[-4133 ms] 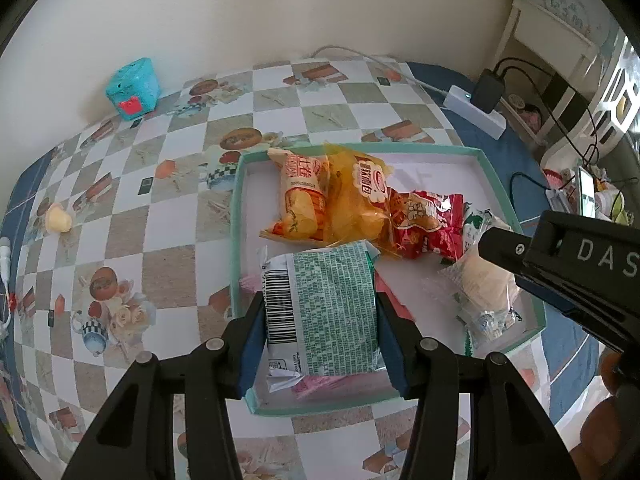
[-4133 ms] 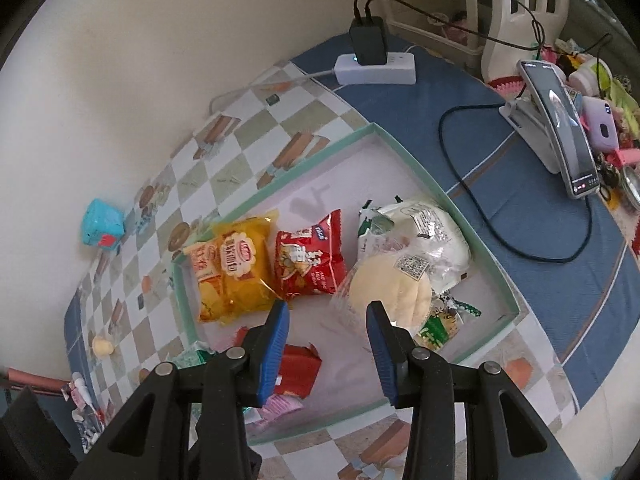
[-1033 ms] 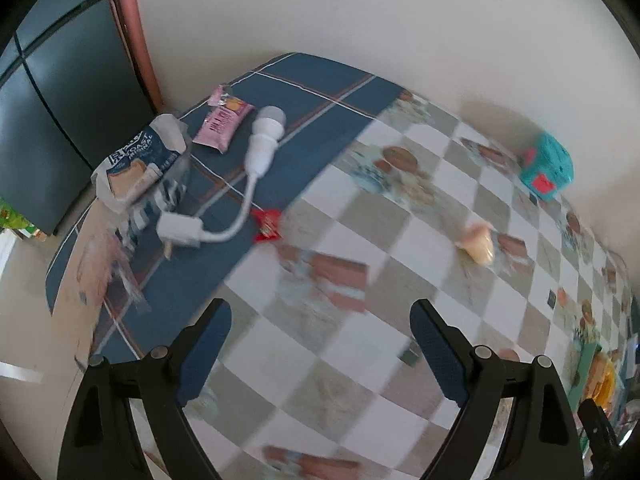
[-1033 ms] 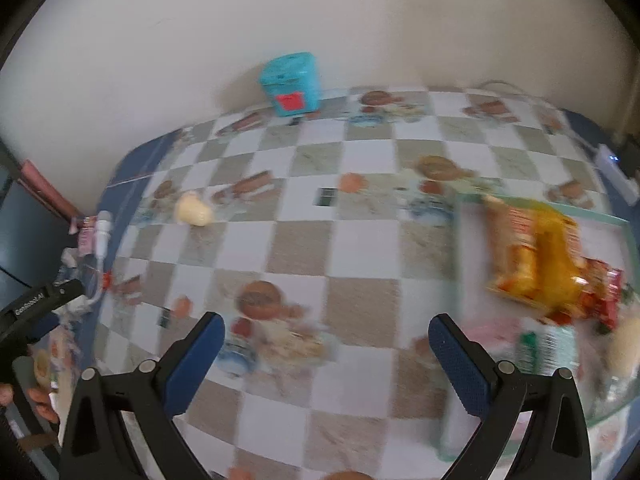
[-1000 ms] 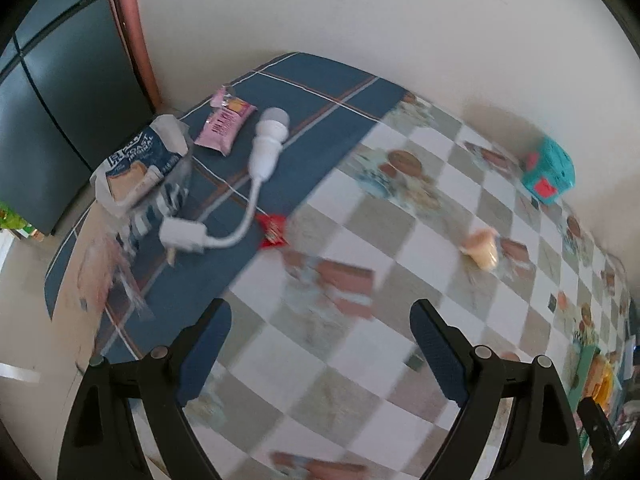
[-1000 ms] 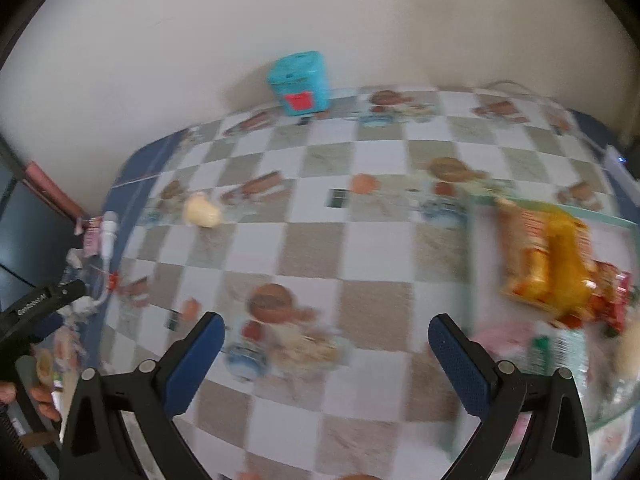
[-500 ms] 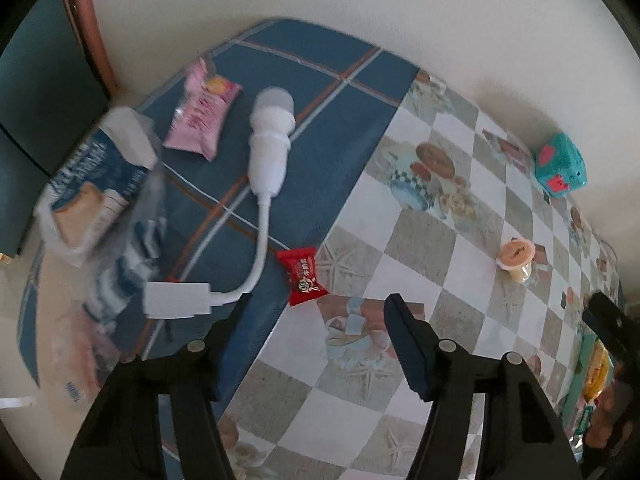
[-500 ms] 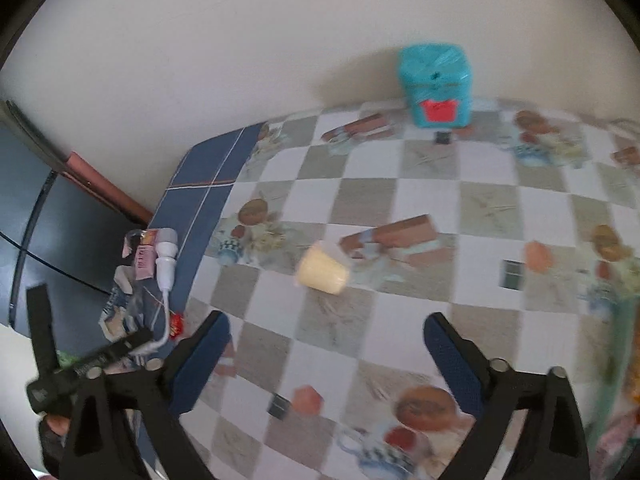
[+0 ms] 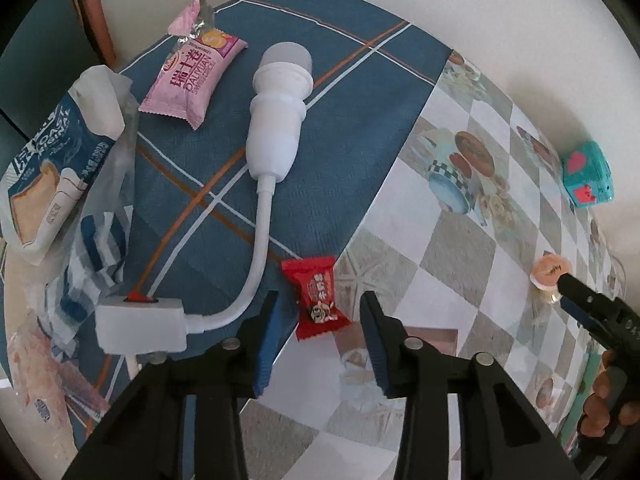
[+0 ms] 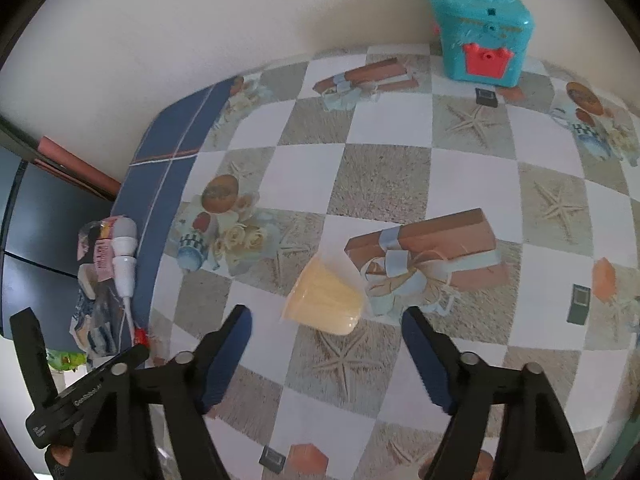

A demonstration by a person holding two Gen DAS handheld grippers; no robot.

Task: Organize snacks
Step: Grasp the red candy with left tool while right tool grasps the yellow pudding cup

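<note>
Red candy (image 9: pixel 319 298) lies between the spread left tongs (image 9: pixel 318 334).

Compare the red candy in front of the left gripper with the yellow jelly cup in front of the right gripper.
The red candy is a flat printed wrapper with crimped ends; the yellow jelly cup is a smooth, tapered tub. The candy lies flat where the blue cloth meets the checked tablecloth; the cup lies tipped on its side on the checks alone. Both lie loose just ahead of open jaws, left gripper and right gripper.
</note>
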